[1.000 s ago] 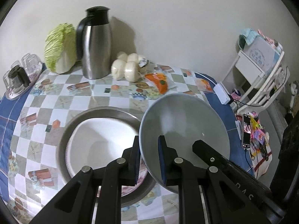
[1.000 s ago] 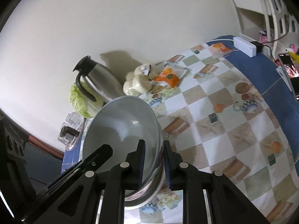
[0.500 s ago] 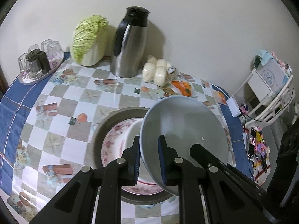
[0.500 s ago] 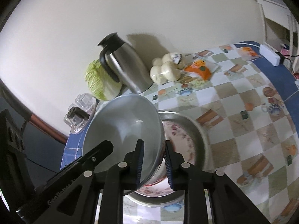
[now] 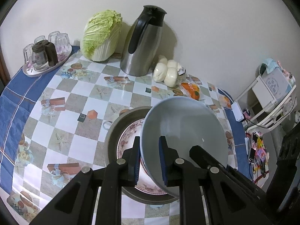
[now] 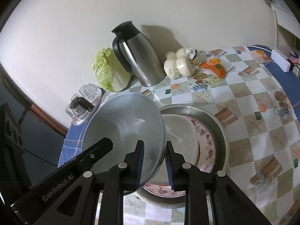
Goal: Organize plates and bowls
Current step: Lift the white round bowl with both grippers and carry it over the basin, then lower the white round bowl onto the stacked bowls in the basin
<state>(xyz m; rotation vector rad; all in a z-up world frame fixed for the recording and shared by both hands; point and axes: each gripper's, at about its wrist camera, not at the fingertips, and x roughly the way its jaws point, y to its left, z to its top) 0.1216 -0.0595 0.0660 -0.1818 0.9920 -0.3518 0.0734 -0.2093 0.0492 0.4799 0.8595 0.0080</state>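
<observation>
Both grippers hold one pale grey bowl (image 5: 184, 131) by opposite rims, lifted above the table; it also shows in the right wrist view (image 6: 123, 127). My left gripper (image 5: 149, 159) is shut on its left rim. My right gripper (image 6: 154, 161) is shut on its right rim. Below the bowl a steel basin (image 5: 120, 129) sits on the table and holds a floral-rimmed plate (image 5: 127, 140). In the right wrist view the basin (image 6: 219, 131) holds the floral plate (image 6: 208, 146) with a white dish (image 6: 180, 133) on top.
On the checked tablecloth stand a steel thermos jug (image 5: 142, 43), a napa cabbage (image 5: 101, 35), a bag of white buns (image 5: 167, 73), an orange snack packet (image 5: 193, 90) and a tray of glasses (image 5: 45, 56) at the far left. A white rack (image 5: 270, 91) stands off the table's right.
Both grippers have lifted the bowl up and back from the basin. The views have pulled away, so the floral plate and more of the table now show.
</observation>
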